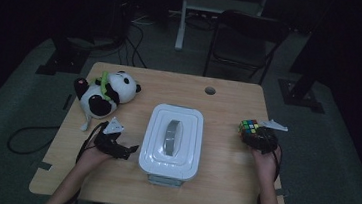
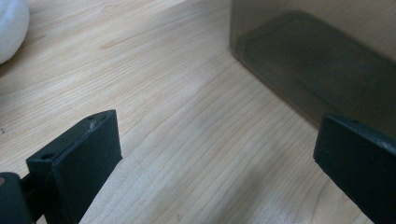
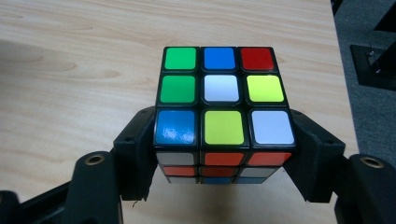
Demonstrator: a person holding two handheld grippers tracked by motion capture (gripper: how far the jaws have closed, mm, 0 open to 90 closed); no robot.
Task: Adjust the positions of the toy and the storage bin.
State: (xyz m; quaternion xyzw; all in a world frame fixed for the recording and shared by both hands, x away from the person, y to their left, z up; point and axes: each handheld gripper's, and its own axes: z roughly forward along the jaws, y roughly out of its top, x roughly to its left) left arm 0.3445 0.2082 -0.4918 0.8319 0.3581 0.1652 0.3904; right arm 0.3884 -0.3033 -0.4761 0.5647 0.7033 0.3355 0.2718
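Observation:
A scrambled colour cube (image 3: 224,109) sits between the black jaws of my right gripper (image 3: 224,154), whose pads press on its two sides. From above, that cube (image 1: 249,126) and right gripper (image 1: 258,137) are over the table's right side. My left gripper (image 1: 131,150) lies low on the table left of a white lidded box (image 1: 173,139) and points at it. Its jaws stand wide apart over bare wood in the left gripper view, midpoint (image 2: 217,154), with the box's wall (image 2: 317,70) just ahead.
A plush panda (image 1: 105,92) lies at the table's back left; a white bit of it (image 2: 11,28) shows at the left gripper view's edge. The wooden table (image 1: 221,186) has a small round hole (image 1: 210,91) near its far edge. A chair (image 1: 245,43) stands beyond.

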